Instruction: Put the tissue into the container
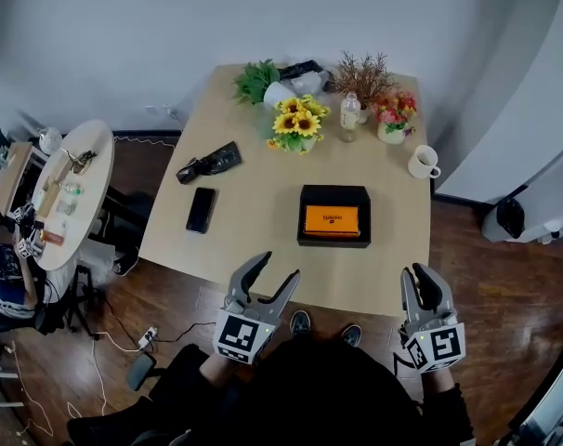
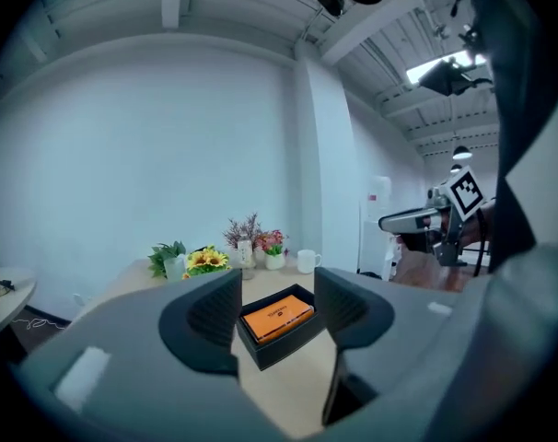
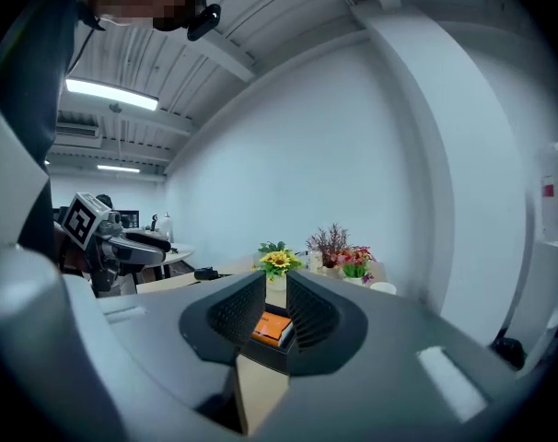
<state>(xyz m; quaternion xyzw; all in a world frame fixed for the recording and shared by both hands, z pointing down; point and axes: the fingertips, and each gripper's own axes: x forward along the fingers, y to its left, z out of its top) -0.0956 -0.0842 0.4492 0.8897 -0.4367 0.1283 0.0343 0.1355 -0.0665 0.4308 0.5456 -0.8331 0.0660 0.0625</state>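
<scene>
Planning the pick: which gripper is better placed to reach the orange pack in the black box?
Left, probably: the left gripper is nearer the black box, jaws wide apart; the right gripper stands farther, jaws only narrowly apart.

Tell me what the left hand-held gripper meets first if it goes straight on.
The left hand-held gripper would probably meet the black container, which sits framed between its open jaws; depth is unclear.

Black rectangular container (image 1: 306,217), shallow and open-topped, flat on the tabletop (image 1: 254,221) right of centre, nearer the near edge. Orange tissue pack (image 1: 333,219) lies flat inside it, printed face up, long side parallel to that edge.
</scene>
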